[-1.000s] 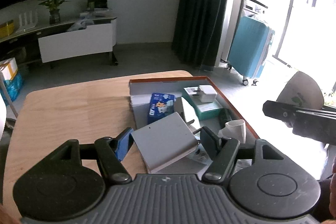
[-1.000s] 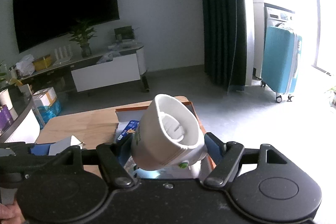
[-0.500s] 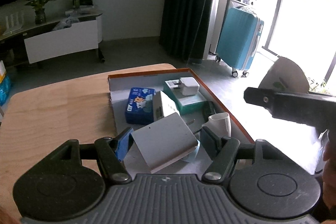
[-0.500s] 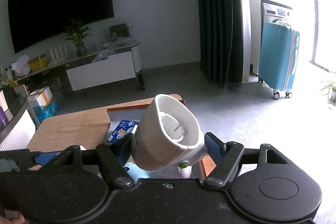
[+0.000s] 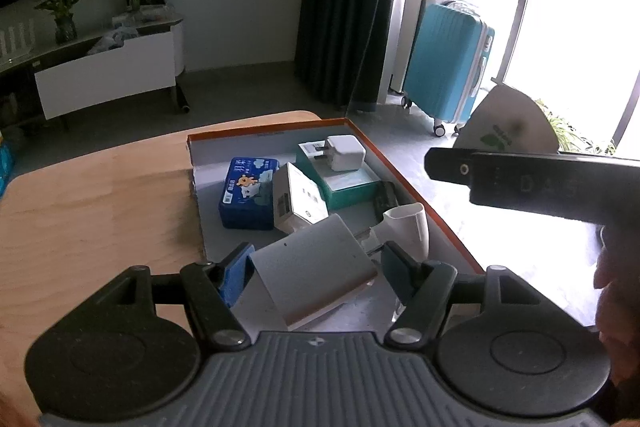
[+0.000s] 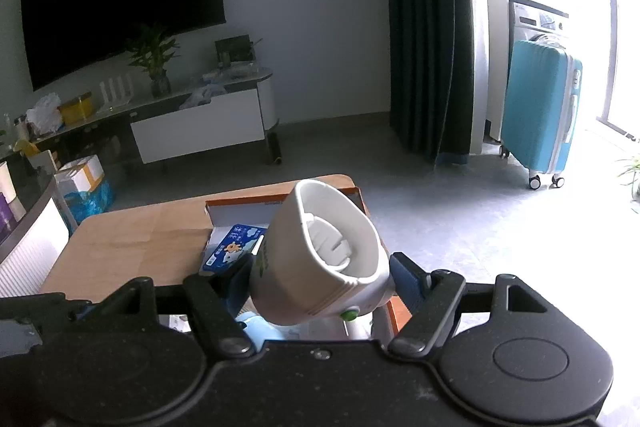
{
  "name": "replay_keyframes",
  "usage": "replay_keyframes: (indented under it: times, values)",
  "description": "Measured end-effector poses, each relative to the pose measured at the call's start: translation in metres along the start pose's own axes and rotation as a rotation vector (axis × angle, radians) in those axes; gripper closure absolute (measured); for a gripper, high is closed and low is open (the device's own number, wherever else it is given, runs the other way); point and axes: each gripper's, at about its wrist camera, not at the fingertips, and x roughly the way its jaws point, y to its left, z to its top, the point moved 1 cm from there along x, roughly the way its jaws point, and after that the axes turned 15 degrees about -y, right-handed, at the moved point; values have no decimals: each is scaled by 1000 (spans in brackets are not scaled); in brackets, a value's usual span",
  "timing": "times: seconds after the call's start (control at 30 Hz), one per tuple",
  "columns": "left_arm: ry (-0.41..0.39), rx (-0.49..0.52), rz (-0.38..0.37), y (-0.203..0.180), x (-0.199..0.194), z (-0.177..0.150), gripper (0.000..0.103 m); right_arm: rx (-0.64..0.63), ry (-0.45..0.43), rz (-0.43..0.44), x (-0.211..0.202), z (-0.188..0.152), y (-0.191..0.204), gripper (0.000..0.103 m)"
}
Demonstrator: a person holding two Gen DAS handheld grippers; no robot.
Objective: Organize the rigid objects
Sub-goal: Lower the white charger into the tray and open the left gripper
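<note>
Compared with a second ago: left tool (image 5: 316,269) carried further over the tray (image 5: 404,179), so that the blue tin (image 5: 248,193), the white carton (image 5: 298,203) and the charger (image 5: 346,153) on the teal box (image 5: 348,187) now sit fuller in its view. Right tool (image 6: 320,281) barely shifted, the same load between its pads.

Left tool half apart, clamped on a flat grey box (image 5: 316,279), held tilted above the near end of the tray. Small white cup (image 5: 408,229) lying just right of the box, possibly touching the right pad, hard to tell.

Right tool spread wide, clamped on a white lamp head (image 6: 324,255), open mouth facing away, above the tray's right edge and the wooden counter (image 6: 136,239).
</note>
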Motion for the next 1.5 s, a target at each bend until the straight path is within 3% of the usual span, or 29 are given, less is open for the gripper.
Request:
replay_keyframes:
  times: [0.17, 0.27, 0.5, 0.73, 1.03, 1.2, 1.5]
  values:
    - [2, 0, -1, 0, 3, 0, 33, -1, 2, 2, 2, 0, -1, 17]
    - [4, 2, -16, -1, 6, 1, 57, 2, -1, 1, 2, 0, -1, 17]
    - [-4, -29, -24, 8, 13, 5, 57, 7, 5, -6, 6, -2, -6, 17]
    - [-8, -74, 44, 33, 10, 6, 57, 17, 25, -2, 14, -6, -3, 17]
    - [27, -71, 35, 34, 3, 0, 50, 13, 26, 9, 18, -6, 2, 17]
    - [97, -27, -58, 23, 9, -10, 33, 19, 20, 5, 15, -7, -1, 17]
    - [249, 65, -162, 6, 31, -42, 28, 41, 18, -7, 14, -8, -4, 17]
